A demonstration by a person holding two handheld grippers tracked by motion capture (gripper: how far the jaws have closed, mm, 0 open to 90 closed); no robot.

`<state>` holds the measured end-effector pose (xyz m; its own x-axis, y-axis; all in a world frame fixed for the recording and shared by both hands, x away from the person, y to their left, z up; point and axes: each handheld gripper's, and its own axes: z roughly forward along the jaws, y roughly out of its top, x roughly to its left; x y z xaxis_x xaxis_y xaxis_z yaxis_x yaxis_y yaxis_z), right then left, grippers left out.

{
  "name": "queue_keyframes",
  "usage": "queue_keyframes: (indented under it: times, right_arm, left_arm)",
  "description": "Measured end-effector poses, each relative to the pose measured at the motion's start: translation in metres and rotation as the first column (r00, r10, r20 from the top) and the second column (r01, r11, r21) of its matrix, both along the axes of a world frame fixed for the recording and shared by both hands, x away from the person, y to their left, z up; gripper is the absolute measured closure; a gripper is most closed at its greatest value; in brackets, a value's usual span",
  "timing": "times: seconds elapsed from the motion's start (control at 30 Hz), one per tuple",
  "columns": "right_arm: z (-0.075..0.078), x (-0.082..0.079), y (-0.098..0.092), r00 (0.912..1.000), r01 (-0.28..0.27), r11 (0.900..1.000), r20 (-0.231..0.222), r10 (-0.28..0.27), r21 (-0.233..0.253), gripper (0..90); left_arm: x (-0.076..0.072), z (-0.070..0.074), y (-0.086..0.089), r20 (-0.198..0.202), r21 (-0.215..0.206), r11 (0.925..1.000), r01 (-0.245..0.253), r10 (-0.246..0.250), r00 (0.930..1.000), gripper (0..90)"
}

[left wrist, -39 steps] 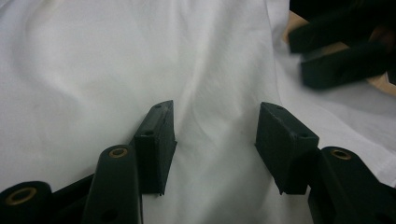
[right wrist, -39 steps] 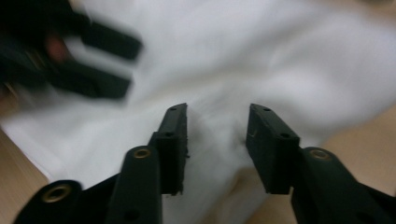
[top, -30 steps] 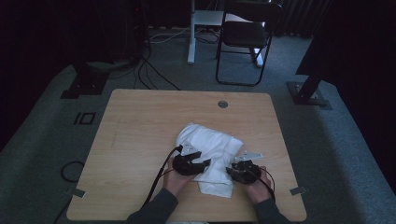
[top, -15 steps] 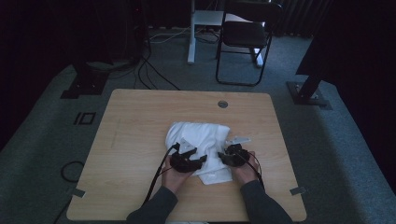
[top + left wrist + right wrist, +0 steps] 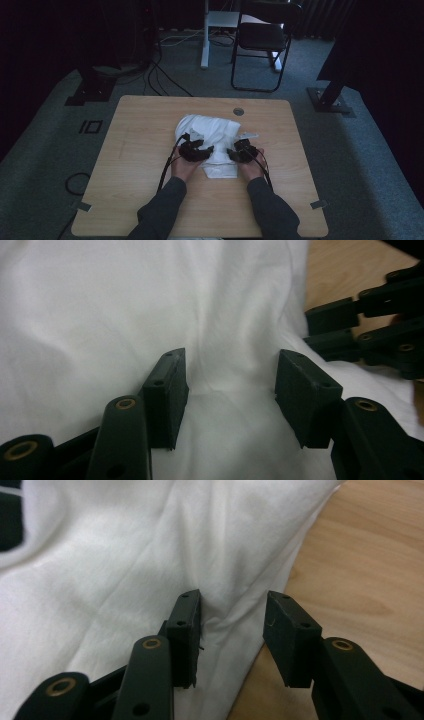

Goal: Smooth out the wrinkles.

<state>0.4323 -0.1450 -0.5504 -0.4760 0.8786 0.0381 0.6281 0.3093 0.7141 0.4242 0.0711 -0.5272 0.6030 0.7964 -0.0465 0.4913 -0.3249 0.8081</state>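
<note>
A crumpled white cloth [image 5: 210,131] lies bunched in the middle of the wooden table [image 5: 135,150]. My left gripper [image 5: 200,150] rests on the cloth's near left part, and my right gripper [image 5: 239,152] on its near right edge. In the left gripper view the left gripper [image 5: 231,370] is open, with a soft ridge of cloth [image 5: 100,315] between its jaws. The right gripper's black jaws [image 5: 360,330] show at that view's right side. In the right gripper view the right gripper [image 5: 234,605] is open, straddling the cloth's [image 5: 125,565] folded edge where it meets bare wood [image 5: 360,565].
A round cable hole [image 5: 238,111] sits near the table's far edge. Beyond the table stand a black chair [image 5: 262,40] and a white desk leg [image 5: 204,45]. Cables [image 5: 165,75] run over the grey carpet, and dark stand bases [image 5: 330,100] flank the table.
Both grippers have moved away from the person onto the cloth, the right one also leftward. The cloth's near part has bunched farther up the table.
</note>
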Motion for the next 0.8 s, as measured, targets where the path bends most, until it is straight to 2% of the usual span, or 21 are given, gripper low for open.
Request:
queue_keyframes:
  times: [0.13, 0.2, 0.27, 0.3, 0.33, 0.37, 0.4, 0.43, 0.5, 0.53, 0.57, 0.6, 0.63, 0.67, 0.7, 0.73, 0.8]
  right_arm:
    - [0.001, 0.008, -0.003, 0.9999, 0.016, 1.000, -0.001, -0.016, 0.000, 55.8]
    - [0.002, 0.008, -0.006, 0.9999, 0.016, 1.000, 0.005, -0.016, -0.004, 55.5]
    - [0.004, 0.006, -0.009, 0.9998, 0.012, 1.000, 0.017, -0.012, -0.004, 54.9]
    - [0.004, 0.006, -0.009, 0.9998, 0.012, 1.000, 0.017, -0.012, -0.004, 54.9]
    - [0.008, 0.001, -0.015, 0.9990, 0.023, 1.000, 0.037, -0.024, 0.008, 54.3]
    - [0.008, 0.001, -0.015, 0.9990, 0.023, 1.000, 0.037, -0.024, 0.008, 54.3]
    - [0.012, -0.004, -0.021, 0.9981, 0.024, 0.999, 0.057, -0.026, 0.025, 53.5]
    - [0.012, -0.004, -0.021, 0.9981, 0.024, 0.999, 0.057, -0.026, 0.025, 53.5]
    - [0.017, -0.010, -0.026, 0.9971, 0.019, 0.999, 0.073, -0.021, 0.034, 52.6]
    - [0.022, -0.015, -0.032, 0.9960, 0.015, 0.998, 0.087, -0.020, 0.054, 52.2]
    - [0.022, -0.015, -0.032, 0.9960, 0.015, 0.998, 0.087, -0.020, 0.054, 52.2]
    - [0.025, -0.017, -0.035, 0.9963, 0.004, 0.996, 0.085, -0.011, 0.091, 52.0]
    - [0.025, -0.017, -0.035, 0.9963, 0.004, 0.996, 0.085, -0.011, 0.091, 52.0]
    - [0.025, -0.017, -0.035, 0.9962, -0.003, 0.995, 0.087, -0.006, 0.103, 52.1]
    - [0.026, -0.015, -0.033, 0.9964, -0.014, 0.992, 0.085, 0.003, 0.127, 52.2]
    - [0.026, -0.013, -0.031, 0.9962, -0.022, 0.990, 0.087, 0.010, 0.142, 52.1]
    - [0.024, -0.007, -0.021, 0.9966, -0.038, 0.987, 0.078, 0.026, 0.155, 52.4]
  left_arm:
    - [0.003, 0.002, -0.002, 0.018, 0.005, 1.0000, 0.007, -0.007, 0.9998, 46.6]
    - [-0.001, 0.005, 0.000, 0.044, 0.012, 0.9998, 0.014, -0.014, 0.9989, 45.9]
    - [-0.007, 0.012, 0.003, 0.072, 0.002, 0.9999, 0.012, -0.012, 0.9974, 45.3]
    - [-0.007, 0.012, 0.003, 0.072, 0.002, 0.9999, 0.012, -0.012, 0.9974, 45.0]
    - [-0.016, 0.020, 0.010, 0.104, -0.031, 0.9995, 0.011, -0.007, 0.9946, 44.5]
    - [-0.016, 0.020, 0.010, 0.104, -0.031, 0.9995, 0.011, -0.007, 0.9946, 44.0]
    - [-0.025, 0.028, 0.019, 0.127, -0.049, 0.9986, 0.017, -0.011, 0.9919, 43.6]
    - [-0.025, 0.028, 0.019, 0.127, -0.049, 0.9986, 0.017, -0.011, 0.9919, 43.5]
    - [-0.035, 0.036, 0.031, 0.153, -0.053, 0.9985, 0.010, -0.002, 0.9883, 42.8]
    - [-0.039, 0.038, 0.042, 0.153, -0.050, 0.9987, -0.001, 0.009, 0.9882, 42.1]
    - [-0.039, 0.038, 0.042, 0.153, -0.050, 0.9987, -0.001, 0.009, 0.9882, 42.0]
    - [-0.038, 0.036, 0.056, 0.146, -0.048, 0.9980, -0.042, 0.049, 0.9881, 41.9]
    - [-0.038, 0.036, 0.056, 0.146, -0.048, 0.9980, -0.042, 0.049, 0.9881, 42.0]
    - [-0.033, 0.032, 0.068, 0.117, -0.069, 0.9937, -0.088, 0.096, 0.9885, 42.0]
    - [-0.028, 0.028, 0.075, 0.088, -0.091, 0.9897, -0.110, 0.118, 0.9891, 42.0]
    - [-0.023, 0.023, 0.080, 0.059, -0.111, 0.9869, -0.118, 0.125, 0.9904, 42.2]
    - [-0.016, 0.013, 0.083, -0.001, -0.119, 0.9868, -0.109, 0.110, 0.9939, 41.9]
